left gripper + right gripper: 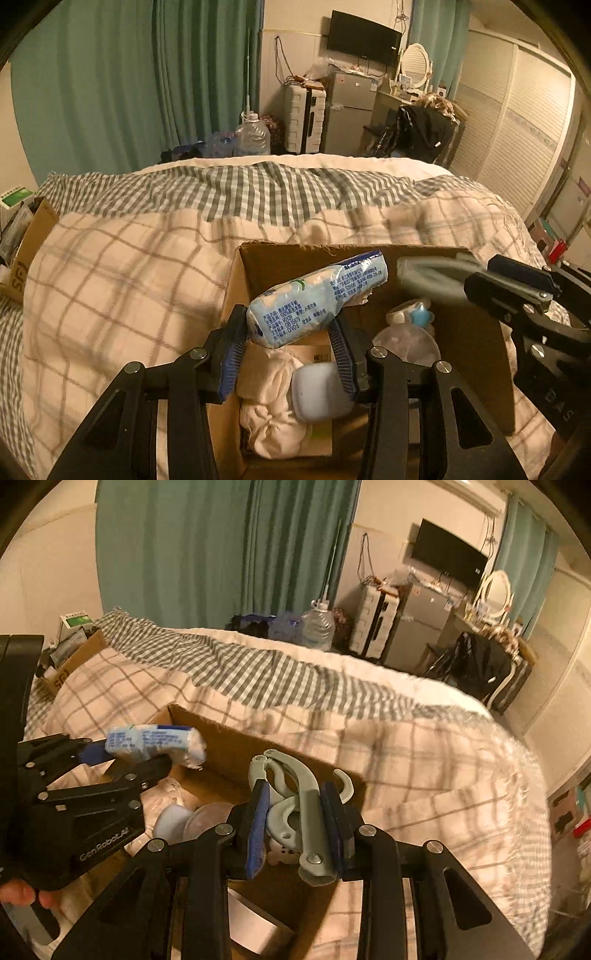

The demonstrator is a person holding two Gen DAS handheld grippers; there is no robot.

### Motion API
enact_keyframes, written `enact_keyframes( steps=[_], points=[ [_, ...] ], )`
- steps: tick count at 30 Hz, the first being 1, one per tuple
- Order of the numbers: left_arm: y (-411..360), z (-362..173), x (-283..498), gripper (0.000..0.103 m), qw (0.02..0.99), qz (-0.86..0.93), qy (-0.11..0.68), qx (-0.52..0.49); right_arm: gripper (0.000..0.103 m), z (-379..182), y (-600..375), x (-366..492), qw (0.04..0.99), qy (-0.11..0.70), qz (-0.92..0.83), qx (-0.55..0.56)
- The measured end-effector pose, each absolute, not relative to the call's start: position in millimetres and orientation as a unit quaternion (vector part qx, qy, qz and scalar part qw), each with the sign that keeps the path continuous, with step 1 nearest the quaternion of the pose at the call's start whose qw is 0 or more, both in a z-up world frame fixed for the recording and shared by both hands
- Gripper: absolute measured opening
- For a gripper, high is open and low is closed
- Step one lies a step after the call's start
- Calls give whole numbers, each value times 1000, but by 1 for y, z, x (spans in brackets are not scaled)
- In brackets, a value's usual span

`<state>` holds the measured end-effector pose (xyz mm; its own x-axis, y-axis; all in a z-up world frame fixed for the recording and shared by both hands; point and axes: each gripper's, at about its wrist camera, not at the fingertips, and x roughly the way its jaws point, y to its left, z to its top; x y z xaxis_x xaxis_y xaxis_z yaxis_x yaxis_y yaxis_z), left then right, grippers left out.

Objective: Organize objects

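Note:
My left gripper (291, 325) is shut on a white-and-blue tissue packet (317, 299) and holds it above an open cardboard box (273, 254) on the bed. The packet also shows in the right wrist view (155, 744), with the left gripper (122, 760) at the left. My right gripper (295, 812) is shut on a grey plastic clip tool (299, 797) above the box's right side (221, 738). In the left wrist view the right gripper (480, 284) enters from the right with the blurred grey tool (432, 277). The box holds a white cloth (273, 406), a pale case (321, 391) and a clear item (406, 343).
The box lies on a checked quilt (129, 277) covering the bed. Another cardboard box with cartons (26, 236) sits at the bed's left edge. Beyond the bed stand water bottles (253, 136), a suitcase (304, 118), a small fridge (351, 110) and a wardrobe (517, 129).

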<state>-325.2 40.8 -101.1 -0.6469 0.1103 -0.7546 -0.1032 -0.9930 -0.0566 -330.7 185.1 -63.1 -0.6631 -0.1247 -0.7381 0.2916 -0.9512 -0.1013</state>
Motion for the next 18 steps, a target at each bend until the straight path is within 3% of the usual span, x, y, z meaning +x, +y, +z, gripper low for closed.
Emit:
enact_keyframes(
  steps=[4, 7, 11, 13, 18],
  points=[
    [42, -98, -322, 60, 65, 909, -5, -411, 29, -56, 187, -325, 120, 96, -911, 382],
    [44, -88, -315, 71, 58, 912, -4, -405, 48, -42, 191, -316, 112, 95, -917, 371],
    [48, -62, -301, 77, 59, 919, 4, -389, 50, -12, 200, -296, 101, 90, -926, 354],
    [49, -45, -290, 86, 60, 925, 5, -375, 51, 4, 204, -283, 95, 88, -930, 345],
    [48, 11, -251, 96, 70, 942, 2, -327, 67, 52, 213, -241, 73, 86, -944, 310]
  ],
)
